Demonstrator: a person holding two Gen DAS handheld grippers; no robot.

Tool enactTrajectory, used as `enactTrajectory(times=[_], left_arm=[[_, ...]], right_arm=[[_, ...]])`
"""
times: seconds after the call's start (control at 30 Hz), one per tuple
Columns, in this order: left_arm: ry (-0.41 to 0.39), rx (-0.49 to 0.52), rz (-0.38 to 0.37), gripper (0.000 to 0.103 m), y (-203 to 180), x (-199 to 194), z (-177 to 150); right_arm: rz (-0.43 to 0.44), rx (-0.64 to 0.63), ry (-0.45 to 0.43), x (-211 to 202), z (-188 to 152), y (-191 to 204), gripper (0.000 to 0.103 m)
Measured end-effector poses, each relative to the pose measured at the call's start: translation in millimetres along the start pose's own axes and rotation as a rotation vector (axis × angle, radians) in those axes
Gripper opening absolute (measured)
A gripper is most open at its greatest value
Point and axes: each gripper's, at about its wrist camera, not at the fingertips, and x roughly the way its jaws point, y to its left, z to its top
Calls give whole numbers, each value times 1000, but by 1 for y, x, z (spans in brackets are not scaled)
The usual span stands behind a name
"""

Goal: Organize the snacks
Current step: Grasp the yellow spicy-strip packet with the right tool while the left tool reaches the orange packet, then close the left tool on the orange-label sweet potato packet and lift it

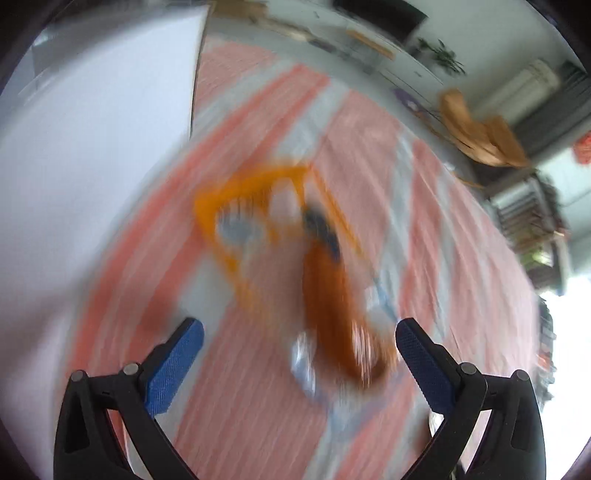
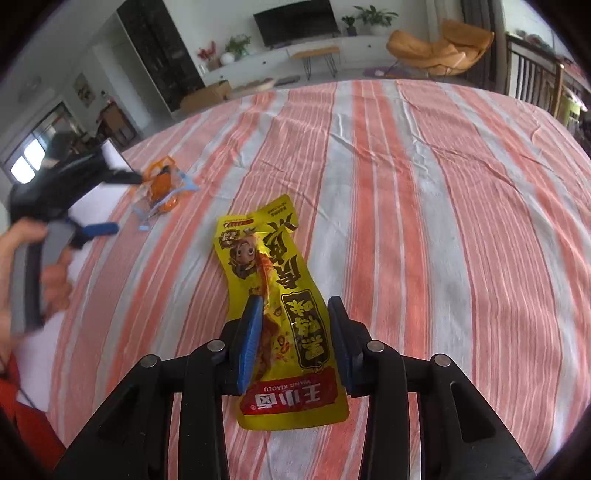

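A yellow snack pouch [image 2: 273,295] with a cartoon face lies between the blue pads of my right gripper [image 2: 295,314], which is shut on it just over the striped cloth [image 2: 424,221]. An orange snack in a clear wrapper [image 1: 328,314] lies on the cloth in the blurred left wrist view, just ahead of my left gripper [image 1: 299,332], which is open and empty. The same orange snack [image 2: 162,184] shows at the far left of the right wrist view, with the left gripper [image 2: 122,203] over it, jaws spread.
A white sheet [image 1: 92,147] lies at the cloth's left edge. Beyond the table are an orange chair [image 2: 439,48], a TV [image 2: 295,22] and a white cabinet. The person's hand [image 2: 22,277] holds the left gripper's handle.
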Motion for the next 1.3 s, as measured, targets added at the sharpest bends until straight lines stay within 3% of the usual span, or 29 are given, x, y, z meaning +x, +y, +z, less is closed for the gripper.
enactTrajectory(times=[0.1,0.17,0.3,0.4,0.43,0.63,0.8,0.87,0.93,1.07,1.17,1.2,1.27,1.3], left_arm=[[-25,63,154,103,-28,19,9],[-38,172,285,103,-48,34,4],[-126,317,218,101,-55,31,-17],[-174,431,152,76,-46,13,-44],[-167,471,129,73,-41,5,-57],[-129,651,8,70,6,-52,-157],[-49,658,-89,72,53,-105,-222],[-36,657,-75,76,62,-110,-232],[-34,680,-42,79,63,-113,-236],[-18,667,-20,91,56,-104,-228],[-10,711,60,101,49,-93,-230],[-13,707,58,100,50,-94,-232],[-41,679,45,80,60,-101,-232],[-53,663,12,72,66,-106,-232]], right_arm=[[11,20,-40,-2,-6,-1,39],[4,11,-76,0,-9,-1,39],[-54,-23,-93,-4,-12,7,41],[-42,-9,-92,-4,-12,3,41],[-41,-8,-93,-4,-12,3,41],[-53,16,-86,-9,-22,6,39],[-41,36,-47,-37,-65,22,39],[-32,63,-26,-46,-74,22,45],[21,119,14,-52,-72,13,83],[-6,103,64,-54,-37,10,86],[-24,10,229,-22,-18,27,86],[-31,-37,296,-7,-17,35,89],[-94,-175,324,2,-20,56,87],[-139,-222,340,5,-23,62,79]])
